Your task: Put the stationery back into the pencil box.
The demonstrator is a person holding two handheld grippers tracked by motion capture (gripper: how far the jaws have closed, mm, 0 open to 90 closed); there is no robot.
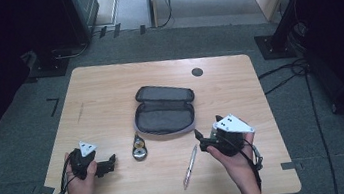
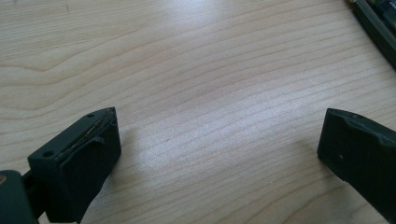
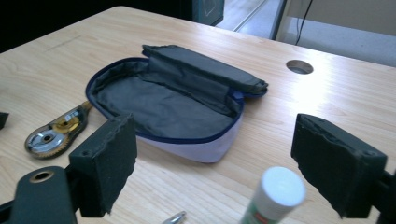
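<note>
An open dark pencil case (image 1: 164, 110) with a grey lining lies at the table's middle; it lies ahead of the jaws in the right gripper view (image 3: 173, 100). A correction tape dispenser (image 1: 139, 147) (image 3: 56, 130) lies just in front of the case's left end. A silver pen (image 1: 190, 166) lies to its right. My right gripper (image 1: 199, 138) (image 3: 215, 128) stands open. A white-capped glue stick (image 3: 275, 193) pokes up between its jaws, nearer the right one and touching neither pad. My left gripper (image 1: 112, 163) (image 2: 219, 121) is open over bare wood.
The wooden table (image 1: 108, 85) has a round cable hole (image 1: 197, 72) (image 3: 299, 66) at the back right. A dark object's edge (image 2: 378, 23) shows at the top right of the left gripper view. Cables and stand bases lie on the floor around the table.
</note>
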